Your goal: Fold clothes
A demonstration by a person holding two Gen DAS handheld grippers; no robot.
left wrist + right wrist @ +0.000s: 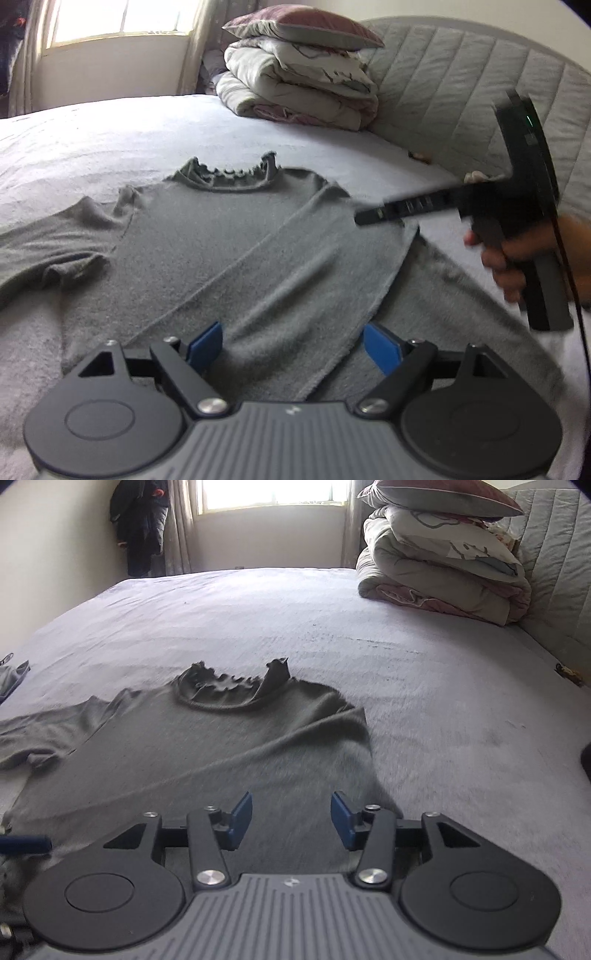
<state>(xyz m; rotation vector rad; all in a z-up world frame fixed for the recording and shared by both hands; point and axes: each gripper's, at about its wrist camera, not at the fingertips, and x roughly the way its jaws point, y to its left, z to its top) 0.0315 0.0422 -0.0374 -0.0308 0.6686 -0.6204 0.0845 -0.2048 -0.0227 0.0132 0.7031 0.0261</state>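
since the grey sweater (207,746) lies flat on the bed (424,672) just ahead of both hand-held grippers, left (293,349) and right (291,819), jaws apart and empty, it looks soft, light, floppy knit; pinch the left sleeve (48,247) at its cuff.

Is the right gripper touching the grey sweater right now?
Apart. In the left wrist view the right gripper hangs in the air above the grey sweater, jaws open with nothing between them.
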